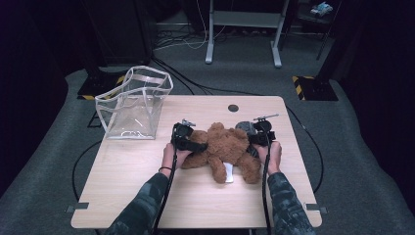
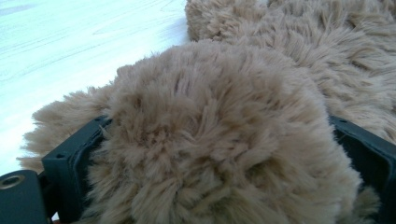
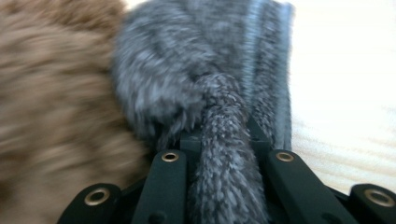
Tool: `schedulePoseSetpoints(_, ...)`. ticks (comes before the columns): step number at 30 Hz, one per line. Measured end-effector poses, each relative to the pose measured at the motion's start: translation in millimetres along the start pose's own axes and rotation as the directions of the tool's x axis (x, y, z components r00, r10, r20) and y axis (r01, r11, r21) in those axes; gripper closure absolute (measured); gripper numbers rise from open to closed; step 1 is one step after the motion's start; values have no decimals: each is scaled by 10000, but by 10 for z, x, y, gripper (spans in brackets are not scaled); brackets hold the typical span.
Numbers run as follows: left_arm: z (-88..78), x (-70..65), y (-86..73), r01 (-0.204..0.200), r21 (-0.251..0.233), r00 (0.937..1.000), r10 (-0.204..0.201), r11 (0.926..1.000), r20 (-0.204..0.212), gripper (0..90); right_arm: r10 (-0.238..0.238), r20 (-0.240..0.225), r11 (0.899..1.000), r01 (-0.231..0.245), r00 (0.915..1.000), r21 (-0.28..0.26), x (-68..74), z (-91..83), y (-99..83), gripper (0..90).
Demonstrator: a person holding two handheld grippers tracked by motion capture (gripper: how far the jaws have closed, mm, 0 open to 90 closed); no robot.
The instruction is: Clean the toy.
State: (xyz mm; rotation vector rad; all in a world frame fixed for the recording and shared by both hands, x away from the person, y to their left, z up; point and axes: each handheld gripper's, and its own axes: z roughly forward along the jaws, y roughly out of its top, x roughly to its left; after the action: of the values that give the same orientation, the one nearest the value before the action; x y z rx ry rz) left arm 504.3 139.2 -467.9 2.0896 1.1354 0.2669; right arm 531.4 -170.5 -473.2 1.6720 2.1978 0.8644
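Right now the brown teddy bear (image 1: pixel 225 152) lies near the middle of the bench (image 1: pixel 147 196), with the clear plastic bag (image 1: pixel 134 103) standing open well apart at the far left corner. The left hand-held gripper (image 1: pixel 188 142) has its jaws spread wide around a thick lump of brown fur (image 2: pixel 219 140), one of the bear's limbs by the look of it, and the plush bulges between them. The right hand-held gripper (image 1: pixel 262 137) is nearly closed on a thin strand of the grey scarf (image 3: pixel 224 154) by the bear's neck.

That right-hand grip is the weak point, in my judgement. The scarf is a loose, narrow strip, so a lift could pull it tight, slide it through the jaws or drag it off the bear rather than raise the toy. On the left, only pile and soft stuffing are squeezed; the plush may compress and slip out under the bear's weight. If one side lets go, the bear would swing and could knock the light bag over, or catch on its rim.
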Motion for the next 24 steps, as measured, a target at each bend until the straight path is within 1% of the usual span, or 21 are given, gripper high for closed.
schedulePoseSetpoints(1,1,6,1,-7,22,10000,6,10000,57,51,414,-149,9991,-415,9990,-56,-46,22,-15,765)
schedulePoseSetpoints(2,4,9,1,21,1,10000,-21,10000,76,51,603,25,9982,-603,9982,-36,-82,50,-33,765)
schedulePoseSetpoints(3,7,10,0,23,-34,10000,-22,10000,60,51,603,437,9981,-607,9972,60,-84,59,-47,766)
schedulePoseSetpoints(4,4,11,1,7,-4,10000,-7,10000,75,51,496,759,9988,-494,9959,-35,-104,71,-60,766)
schedulePoseSetpoints(5,3,13,1,2,5,10000,-2,10000,77,51,514,1159,9986,-524,9919,56,-143,76,-75,766)
schedulePoseSetpoints(6,3,13,0,46,-3,10000,-46,10000,87,51,565,1665,9978,-614,9844,242,-218,86,-96,767)
schedulePoseSetpoints(7,4,14,1,46,-5,9999,-46,10000,91,52,705,1750,9964,-777,9821,346,-276,94,-112,766)
schedulePoseSetpoints(8,4,17,3,26,15,9999,-26,10000,109,51,1041,1584,9933,-1108,9819,335,-345,90,-125,766)
schedulePoseSetpoints(9,7,20,6,40,12,9999,-40,10000,114,51,1246,1534,9909,-1309,9803,317,-383,65,-124,765)
schedulePoseSetpoints(10,6,25,11,51,51,9999,-52,10000,136,51,1205,1479,9917,-1258,9816,276,-387,29,-117,765)
schedulePoseSetpoints(11,8,25,11,60,7,9999,-60,10000,117,51,1101,1335,9934,-1133,9849,163,-377,-15,-110,765)
schedulePoseSetpoints(12,4,27,10,54,39,9999,-55,10000,140,51,1127,1169,9935,-1135,9867,1,-354,-72,-105,764)
schedulePoseSetpoints(14,1,22,10,42,36,9999,-43,10000,112,51,1181,614,9926,-1160,9911,-360,-322,-211,-109,766)
schedulePoseSetpoints(15,1,15,13,39,49,9999,-40,10000,102,51,1369,-120,9879,-1374,9905,-724,-305,-326,-119,768)
schedulePoseSetpoints(16,3,9,15,68,32,10000,-68,10000,63,51,1385,-794,9861,-1449,9872,-815,-307,-415,-126,770)
schedulePoseSetpoints(17,4,7,17,83,40,10000,-83,10000,51,51,1603,-1576,9795,-1767,9744,-965,-301,-505,-127,771)
schedulePoseSetpoints(18,2,7,20,73,87,10000,-74,9999,59,51,1690,-2118,9744,-1954,9626,-1107,-282,-596,-125,773)
schedulePoseSetpoints(20,6,5,21,62,67,10000,-62,10000,28,51,1467,-2558,9766,-1809,9556,-1160,-212,-690,-102,774)
schedulePoseSetpoints(21,7,3,22,53,79,10000,-53,10000,23,51,1249,-2546,9836,-1534,9589,-952,-157,-687,-87,775)
schedulePoseSetpoints(22,6,2,25,3,112,10000,-3,9999,-2,51,1058,-2310,9896,-1252,9672,-709,-97,-653,-74,776)
schedulePoseSetpoints(24,8,-7,26,-24,123,10000,25,9999,-46,51,751,-2119,9961,-833,9744,-297,-31,-500,-75,779)
